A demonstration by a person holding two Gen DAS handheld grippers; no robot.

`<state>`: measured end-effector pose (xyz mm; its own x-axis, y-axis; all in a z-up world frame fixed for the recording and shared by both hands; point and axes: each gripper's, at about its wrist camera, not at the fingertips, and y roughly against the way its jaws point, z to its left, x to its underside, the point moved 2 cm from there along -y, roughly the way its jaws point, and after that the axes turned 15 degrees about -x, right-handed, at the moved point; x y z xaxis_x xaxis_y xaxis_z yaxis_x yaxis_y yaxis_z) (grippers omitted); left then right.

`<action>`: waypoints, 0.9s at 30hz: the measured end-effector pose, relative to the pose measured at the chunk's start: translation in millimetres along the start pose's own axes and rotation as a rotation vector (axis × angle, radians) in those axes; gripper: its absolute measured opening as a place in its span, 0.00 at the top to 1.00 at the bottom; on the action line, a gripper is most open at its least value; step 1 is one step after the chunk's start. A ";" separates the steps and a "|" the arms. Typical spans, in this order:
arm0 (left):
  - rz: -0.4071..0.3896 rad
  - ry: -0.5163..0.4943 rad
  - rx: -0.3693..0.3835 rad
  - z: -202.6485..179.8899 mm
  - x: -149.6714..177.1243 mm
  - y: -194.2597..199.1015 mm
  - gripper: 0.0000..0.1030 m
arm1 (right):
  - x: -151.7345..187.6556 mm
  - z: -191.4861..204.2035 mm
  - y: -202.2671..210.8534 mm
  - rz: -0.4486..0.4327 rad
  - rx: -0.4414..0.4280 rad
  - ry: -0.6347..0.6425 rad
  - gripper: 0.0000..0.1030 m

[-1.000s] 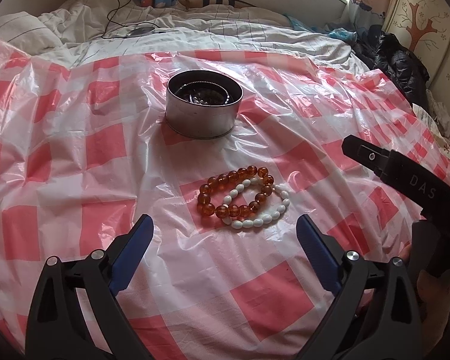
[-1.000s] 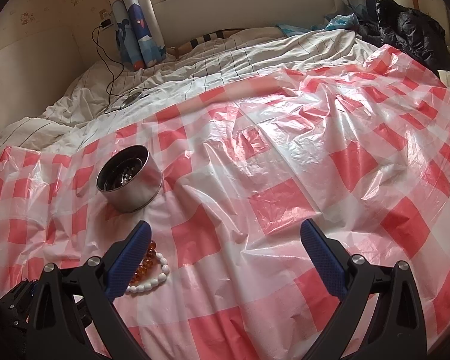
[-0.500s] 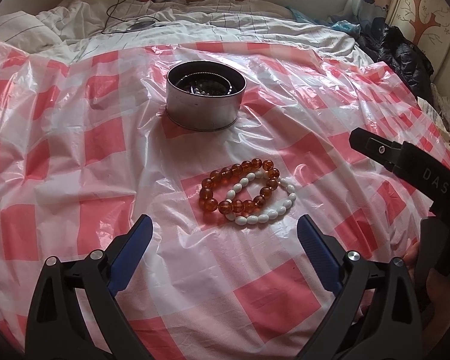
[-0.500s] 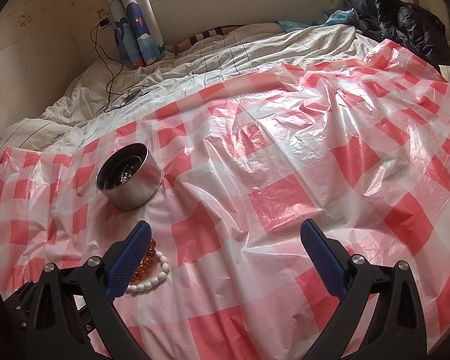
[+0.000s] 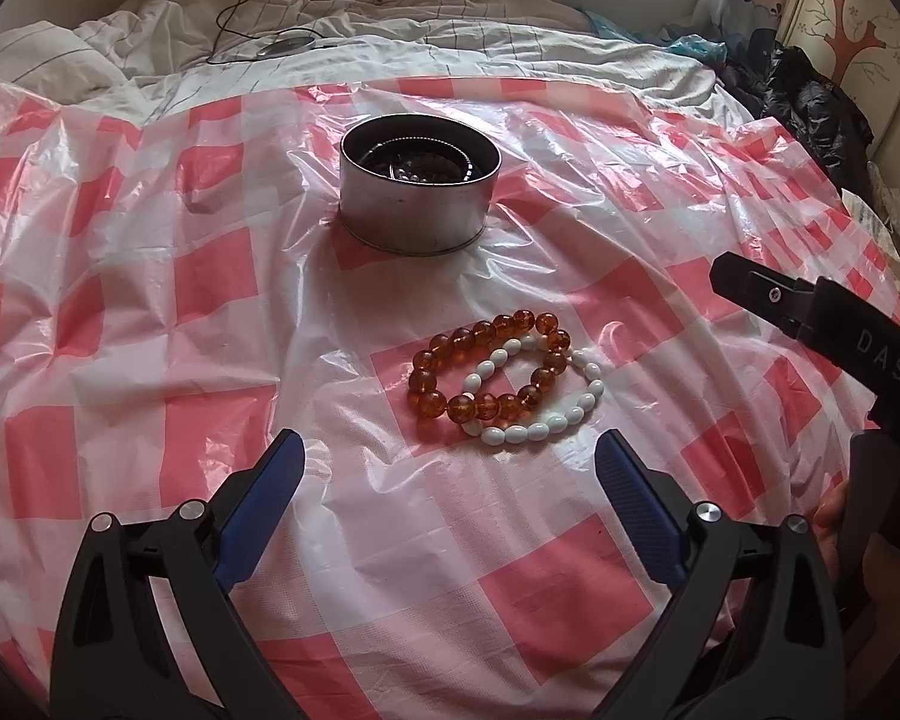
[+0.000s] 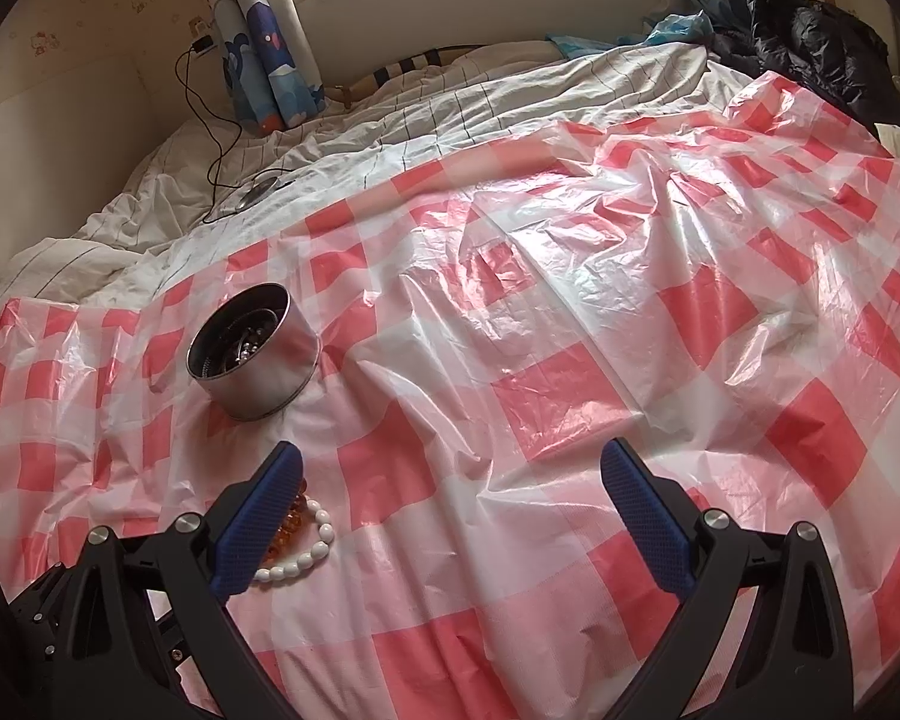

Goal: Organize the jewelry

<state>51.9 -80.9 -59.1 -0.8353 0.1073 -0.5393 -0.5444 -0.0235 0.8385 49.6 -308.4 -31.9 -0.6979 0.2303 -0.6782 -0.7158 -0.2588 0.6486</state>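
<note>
Amber bead bracelet (image 5: 489,369) and white bead bracelet (image 5: 540,402), overlapping, lie just ahead of the left gripper (image 5: 447,456), fingers spread. Right gripper (image 6: 450,468) fingers spread, empty; its housing reads "DAS".

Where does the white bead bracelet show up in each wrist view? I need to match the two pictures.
Left wrist: white bead bracelet right of centre, overlapping the amber bead bracelet.
Right wrist: white bead bracelet lower left, partly behind the right gripper's left finger.
Shared landmark: metal tin, beyond the bracelets.

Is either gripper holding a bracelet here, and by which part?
Nothing is held. Left gripper and right gripper are both open; the amber bracelet and white bracelet lie on the sheet.
</note>
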 end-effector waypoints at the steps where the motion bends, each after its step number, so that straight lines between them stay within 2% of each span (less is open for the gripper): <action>1: 0.000 0.002 0.001 0.7 0.0 0.0 0.09 | 0.1 -0.3 -0.2 0.000 0.000 0.000 0.07; 27: 0.002 0.016 -0.011 9.8 -0.8 -1.7 0.09 | -0.4 -0.9 -0.2 0.002 -0.001 -0.001 0.07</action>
<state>54.2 -71.2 -59.4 -0.8376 0.0913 -0.5386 -0.5431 -0.0342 0.8389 50.0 -309.3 -32.1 -0.6994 0.2312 -0.6763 -0.7143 -0.2598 0.6498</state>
